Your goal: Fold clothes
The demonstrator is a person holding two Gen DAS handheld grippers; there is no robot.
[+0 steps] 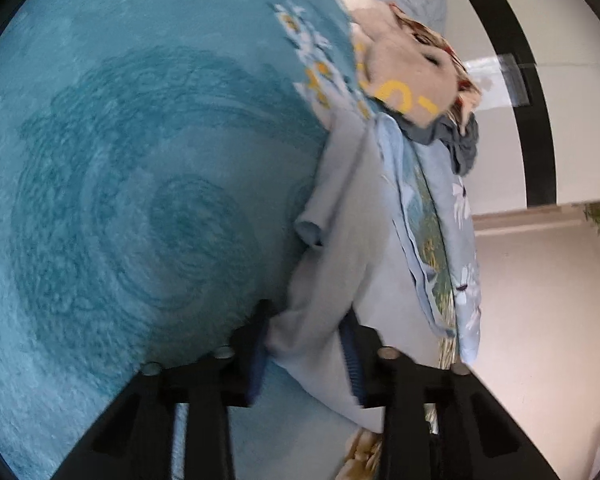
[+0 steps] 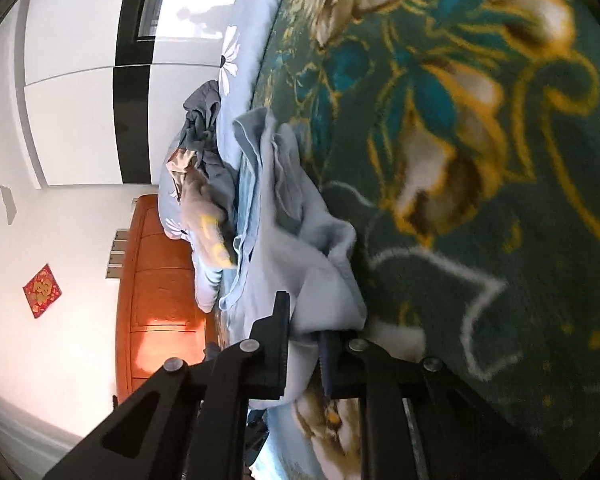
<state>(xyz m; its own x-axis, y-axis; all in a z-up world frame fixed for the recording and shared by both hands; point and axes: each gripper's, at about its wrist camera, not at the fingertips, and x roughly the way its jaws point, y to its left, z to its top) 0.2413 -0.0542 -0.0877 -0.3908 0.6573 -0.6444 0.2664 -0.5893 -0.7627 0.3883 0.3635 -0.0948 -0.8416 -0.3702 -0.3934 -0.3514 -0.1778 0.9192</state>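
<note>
We have the bed [image 1: 120,160] under us, its teal plush blanket in the left wrist view and a dark floral blanket [image 2: 480,160] in the right. On it lies the pale blue garment [image 1: 340,240], stretched between our hands, with a heap of other clothes [image 1: 412,68] just beyond it at the bed's edge.

Our left gripper [image 1: 308,344] is clenched on one bunched edge of the garment, and our right gripper [image 2: 304,344] is clamped on another thick wad of it.

Risks, as we judge them: both grips hold gathered cloth rather than a clean corner, so a lift may open the garment crooked. The plush could drag on it and spoil the fold. A wide swing might snag the heap and pull pieces off the bed.
</note>
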